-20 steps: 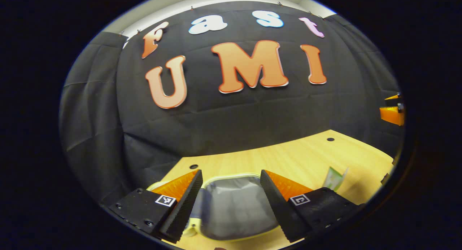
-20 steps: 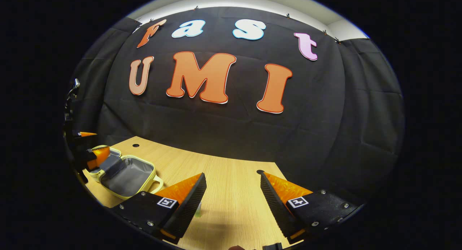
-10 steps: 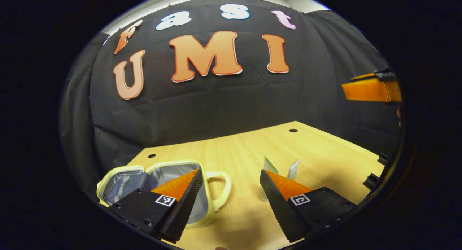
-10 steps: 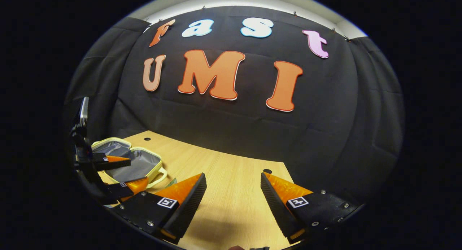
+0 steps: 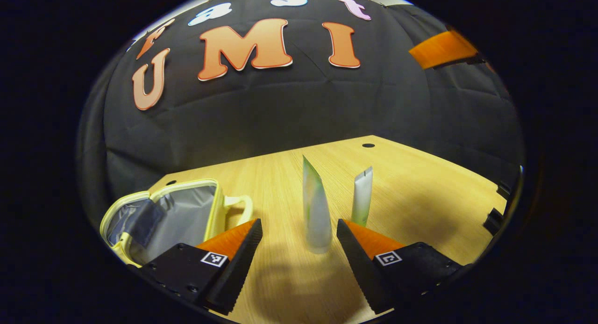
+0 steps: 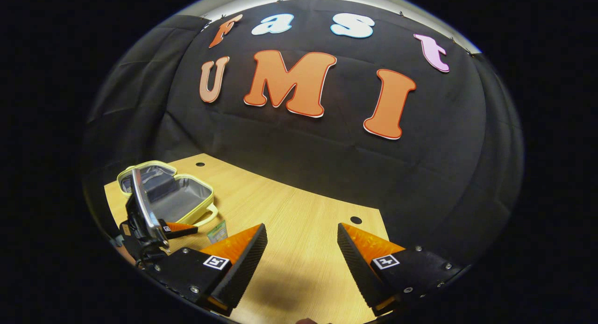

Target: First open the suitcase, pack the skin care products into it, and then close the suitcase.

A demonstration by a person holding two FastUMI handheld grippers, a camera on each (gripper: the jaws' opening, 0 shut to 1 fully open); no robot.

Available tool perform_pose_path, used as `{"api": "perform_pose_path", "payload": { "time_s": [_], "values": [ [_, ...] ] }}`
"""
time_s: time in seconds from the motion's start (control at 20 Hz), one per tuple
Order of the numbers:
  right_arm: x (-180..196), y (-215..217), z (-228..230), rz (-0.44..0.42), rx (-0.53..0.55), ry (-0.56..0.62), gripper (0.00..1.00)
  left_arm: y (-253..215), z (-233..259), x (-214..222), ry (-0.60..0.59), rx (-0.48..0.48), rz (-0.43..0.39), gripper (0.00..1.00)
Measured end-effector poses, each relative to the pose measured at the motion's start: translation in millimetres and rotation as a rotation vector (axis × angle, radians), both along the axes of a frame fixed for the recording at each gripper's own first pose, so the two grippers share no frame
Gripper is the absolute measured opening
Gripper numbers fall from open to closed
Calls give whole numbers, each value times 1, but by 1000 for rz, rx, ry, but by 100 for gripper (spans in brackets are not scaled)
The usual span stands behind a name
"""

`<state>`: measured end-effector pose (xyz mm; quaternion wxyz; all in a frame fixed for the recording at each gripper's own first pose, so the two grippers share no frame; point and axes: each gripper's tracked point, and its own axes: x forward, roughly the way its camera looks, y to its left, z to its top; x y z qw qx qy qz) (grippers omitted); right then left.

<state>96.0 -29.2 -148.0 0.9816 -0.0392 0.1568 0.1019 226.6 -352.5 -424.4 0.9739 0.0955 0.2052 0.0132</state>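
The small pale yellow suitcase [image 5: 168,212] lies open on the wooden table [image 5: 420,193], its grey lining showing; in the right gripper view the suitcase [image 6: 173,195] sits at the far left. Two skin care tubes stand upright: a green-white tube [image 5: 315,207] just ahead of my left gripper [image 5: 299,230], and a slimmer white tube [image 5: 362,198] behind it to the right. My left gripper is open, with nothing between its fingers. My right gripper [image 6: 301,235] is open over bare table. The left gripper [image 6: 154,226] appears at the left of the right gripper view, with a tube top [image 6: 217,230] beside it.
Round holes [image 5: 368,145] mark the tabletop near the black cloth wall. An orange finger of the right gripper [image 5: 441,48] hangs high at the upper right of the left gripper view. The table's right edge carries dark fittings [image 5: 493,219].
My left gripper has swung right from over the suitcase to face the two tubes, now close ahead. The right gripper's view has tilted slightly and the suitcase sits farther off.
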Motion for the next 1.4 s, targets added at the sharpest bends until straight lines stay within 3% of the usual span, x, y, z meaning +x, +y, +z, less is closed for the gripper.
{"api": "perform_pose_path", "payload": {
  "time_s": [0.15, 0.35, 0.45, 0.5, 0.85, 1.15, 1.4],
  "values": [
    [5, 3, -6, 14, 5, 16, 96, -3, -24, 13, 36, -16, -16, 93],
    [18, 6, -9, 24, 0, 25, 96, -14, -27, 31, 62, 9, -78, 72],
    [19, 6, -13, 23, 8, 39, 96, -17, -26, 31, 69, 7, -88, 49],
    [19, 5, -13, 19, 9, 37, 96, -17, -26, 34, 71, -9, -80, 45],
    [17, 15, -31, 27, 40, 75, 96, 15, 19, 12, 75, -65, 9, 44],
    [8, 40, -56, 63, 85, 130, 96, 49, 60, -7, 54, 1, 32, 44],
    [4, 63, -80, 111, 97, 194, 96, 90, 97, -24, 25, -15, 136, 44]
  ]
}}
